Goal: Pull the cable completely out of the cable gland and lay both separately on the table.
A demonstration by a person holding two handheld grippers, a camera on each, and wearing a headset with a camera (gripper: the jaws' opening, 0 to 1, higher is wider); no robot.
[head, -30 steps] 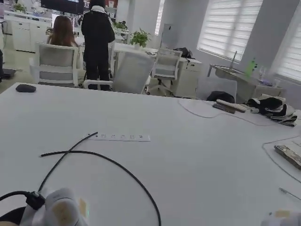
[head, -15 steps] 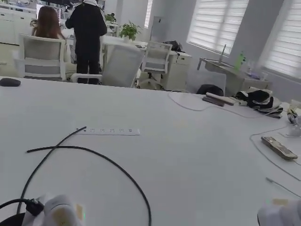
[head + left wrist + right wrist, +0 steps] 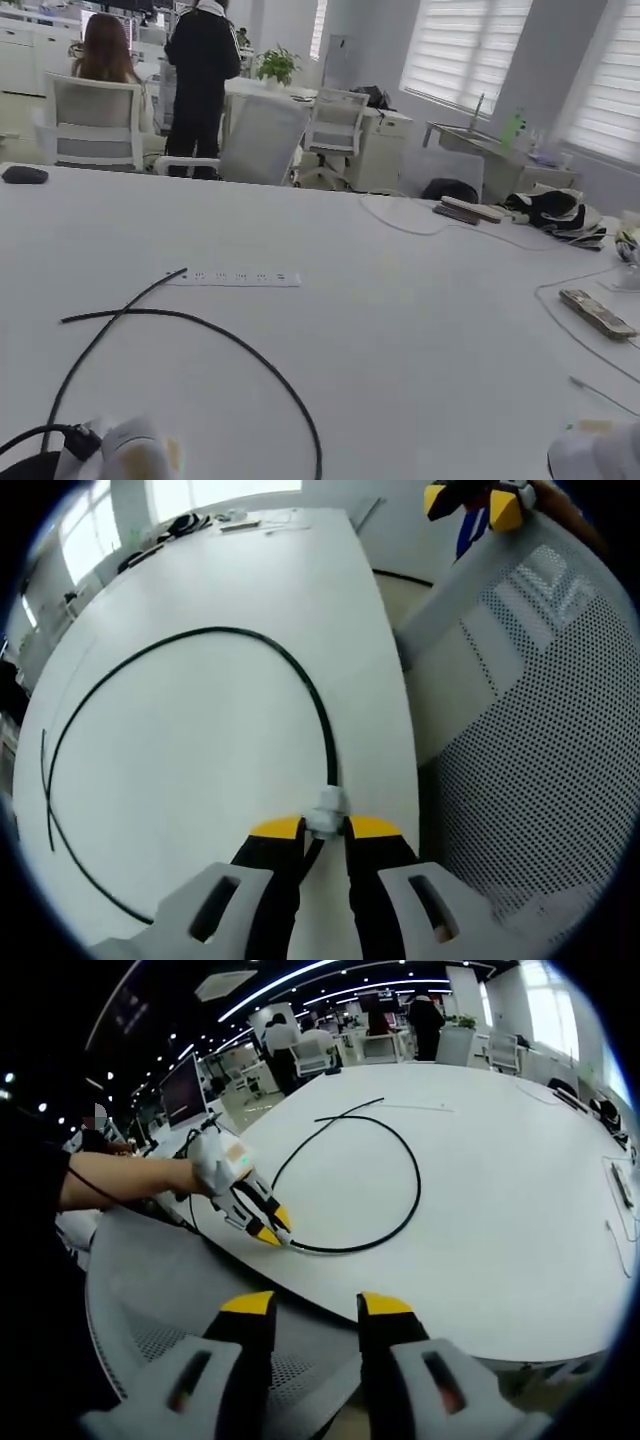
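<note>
Here the left gripper (image 3: 324, 828), bottom centre of its own view, is clamped on the white cable gland (image 3: 327, 808); the black cable (image 3: 200, 633) runs from the gland and loops up and left across the white table (image 3: 220, 750); the right gripper (image 3: 315, 1305), bottom centre of its view, stands with jaws apart, holding nothing.

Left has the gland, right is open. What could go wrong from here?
1. The left gripper pinches the cable gland near the table edge; a slip likely drops it off.
2. The right gripper is open, off the cable; pulling one-handed would probably just drag the loop.
</note>
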